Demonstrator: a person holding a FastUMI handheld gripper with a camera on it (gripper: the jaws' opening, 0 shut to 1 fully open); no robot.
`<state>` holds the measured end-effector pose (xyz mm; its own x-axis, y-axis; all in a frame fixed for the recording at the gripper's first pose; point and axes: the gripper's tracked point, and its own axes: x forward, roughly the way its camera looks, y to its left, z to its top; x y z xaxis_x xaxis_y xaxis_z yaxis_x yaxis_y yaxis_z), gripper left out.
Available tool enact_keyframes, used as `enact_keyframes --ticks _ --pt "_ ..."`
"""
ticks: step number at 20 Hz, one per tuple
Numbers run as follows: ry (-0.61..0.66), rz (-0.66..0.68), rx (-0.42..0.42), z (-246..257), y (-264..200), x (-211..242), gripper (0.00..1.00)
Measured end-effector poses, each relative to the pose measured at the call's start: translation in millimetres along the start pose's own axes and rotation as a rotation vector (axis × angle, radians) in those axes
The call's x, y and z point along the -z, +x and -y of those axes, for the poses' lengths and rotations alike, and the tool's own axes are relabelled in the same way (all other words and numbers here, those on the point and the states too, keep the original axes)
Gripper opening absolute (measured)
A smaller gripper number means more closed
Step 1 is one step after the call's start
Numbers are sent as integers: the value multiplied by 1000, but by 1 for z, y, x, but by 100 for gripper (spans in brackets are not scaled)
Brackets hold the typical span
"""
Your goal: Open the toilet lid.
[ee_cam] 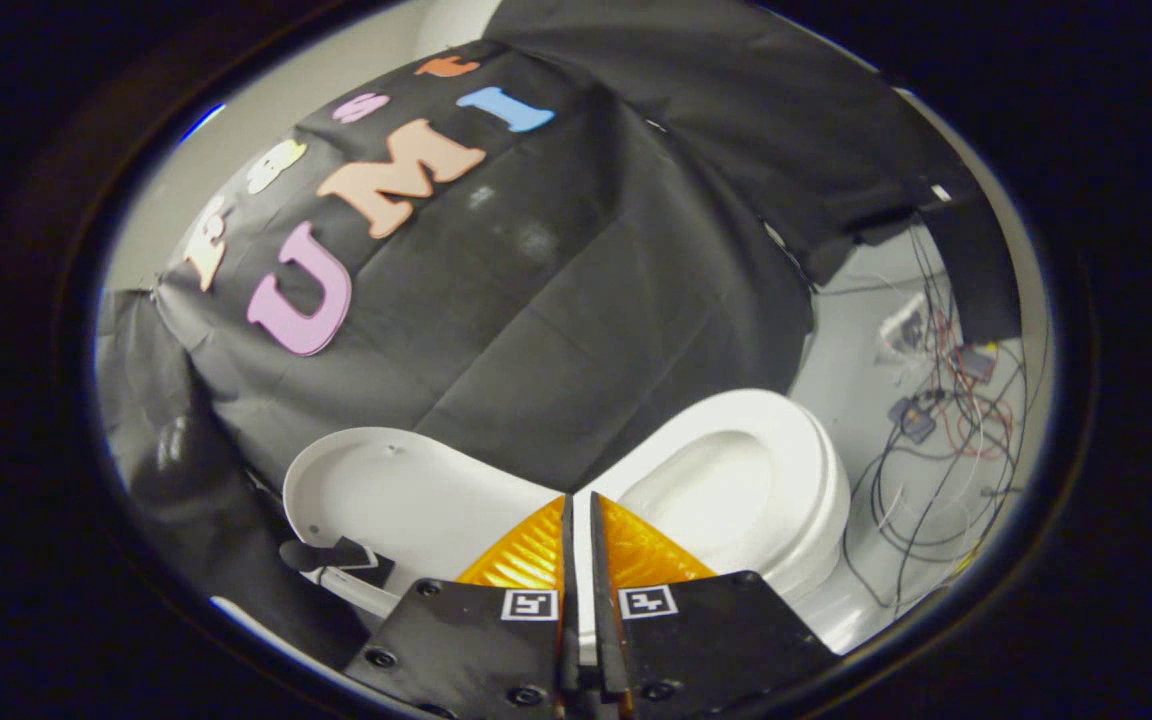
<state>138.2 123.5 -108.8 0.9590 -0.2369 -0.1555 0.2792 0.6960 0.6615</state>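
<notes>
The white toilet lies just beyond my fingers, tilted in the view. Its lid [386,490] stands swung up and away from the bowl, with its inner face towards me, beyond the left finger. The white seat ring [806,450] and the bowl hollow [706,490] lie bare beyond the right finger. A dark hinge piece [331,555] sits at the lid's base. My gripper [579,497] is shut, only a thin slit showing between the fingers and nothing held. It hovers in front of the spot where lid and seat meet, touching neither.
Black cloth [586,300] hangs behind the toilet as the booth wall. Past the seat, loose wires and small electronic boxes [936,420] lie against a white surface. More dark cloth [166,460] drapes beside the lid.
</notes>
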Motion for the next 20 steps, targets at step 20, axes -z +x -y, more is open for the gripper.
enact_keyframes --ticks 20 --pt "-784 33 -221 -304 33 6 11"
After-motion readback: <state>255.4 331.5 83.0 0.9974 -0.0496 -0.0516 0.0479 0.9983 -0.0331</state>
